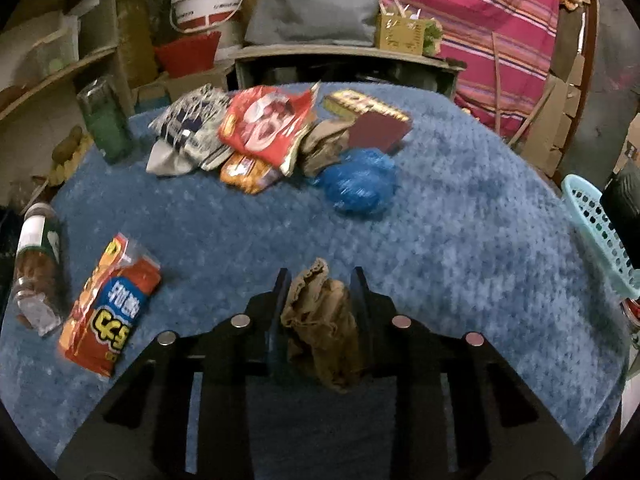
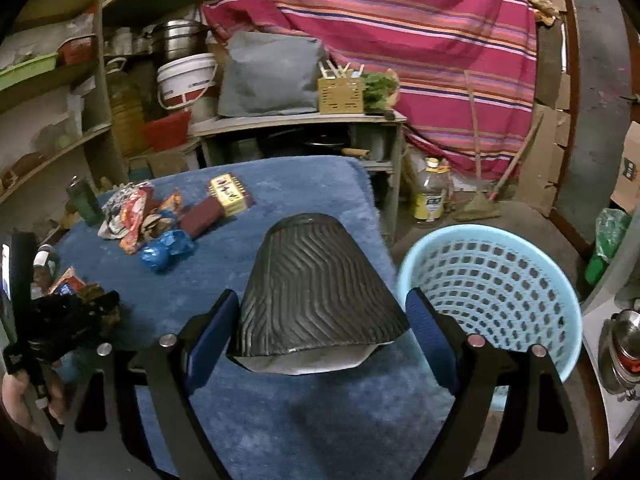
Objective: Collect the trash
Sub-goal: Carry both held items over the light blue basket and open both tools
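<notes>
My left gripper (image 1: 321, 280) is shut on a crumpled brown paper wad (image 1: 320, 328) just above the blue fuzzy table cover (image 1: 460, 220). The right gripper (image 2: 322, 296) is shut on a wide black ribbed cup (image 2: 316, 280), held over the table's right part next to the light blue mesh basket (image 2: 500, 292). A pile of trash lies at the far side: a red snack bag (image 1: 264, 124), a blue crumpled bag (image 1: 356, 184) and a gold and maroon box (image 1: 368, 120). An orange snack bag (image 1: 108, 304) lies near left.
A bottle (image 1: 36, 264) lies at the table's left edge and a green bottle (image 1: 106, 120) stands at its far left corner. The basket (image 1: 600, 232) stands on the floor off the right edge. Shelves, a white bucket (image 2: 188, 76) and a low bench stand behind.
</notes>
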`<state>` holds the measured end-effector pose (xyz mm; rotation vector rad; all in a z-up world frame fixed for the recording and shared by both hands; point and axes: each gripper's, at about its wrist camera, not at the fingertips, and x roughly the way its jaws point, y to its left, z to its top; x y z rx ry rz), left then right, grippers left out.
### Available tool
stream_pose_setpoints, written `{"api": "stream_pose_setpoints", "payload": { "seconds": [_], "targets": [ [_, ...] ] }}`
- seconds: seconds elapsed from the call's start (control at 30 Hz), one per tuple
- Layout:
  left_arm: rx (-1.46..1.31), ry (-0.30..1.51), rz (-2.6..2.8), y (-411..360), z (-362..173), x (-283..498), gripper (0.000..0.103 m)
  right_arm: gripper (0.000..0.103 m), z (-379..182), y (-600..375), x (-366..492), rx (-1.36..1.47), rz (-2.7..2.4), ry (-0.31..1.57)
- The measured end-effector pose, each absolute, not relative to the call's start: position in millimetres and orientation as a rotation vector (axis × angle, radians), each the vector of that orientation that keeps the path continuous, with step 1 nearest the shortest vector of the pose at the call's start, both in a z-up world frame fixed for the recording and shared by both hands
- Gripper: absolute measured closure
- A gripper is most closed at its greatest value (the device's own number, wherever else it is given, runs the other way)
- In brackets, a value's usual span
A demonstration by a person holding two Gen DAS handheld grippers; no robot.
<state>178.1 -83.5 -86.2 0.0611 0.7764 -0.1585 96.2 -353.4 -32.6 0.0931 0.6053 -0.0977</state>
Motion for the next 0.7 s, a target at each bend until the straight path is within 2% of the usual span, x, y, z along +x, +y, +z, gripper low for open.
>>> {"api": "stream_pose_setpoints", "payload": {
  "seconds": [0.33, 0.7],
  "targets": [
    [0.126, 0.656, -0.261, -184, -31, 182, 0.075, 0.019, -22, -414, 83, 0.098, -0.220, 0.570],
    [0.207, 0.621, -0.455, -340, -27, 181, 0.075, 0.019, -20, -512, 74, 0.112, -0.404, 0.587]
  ]
}}
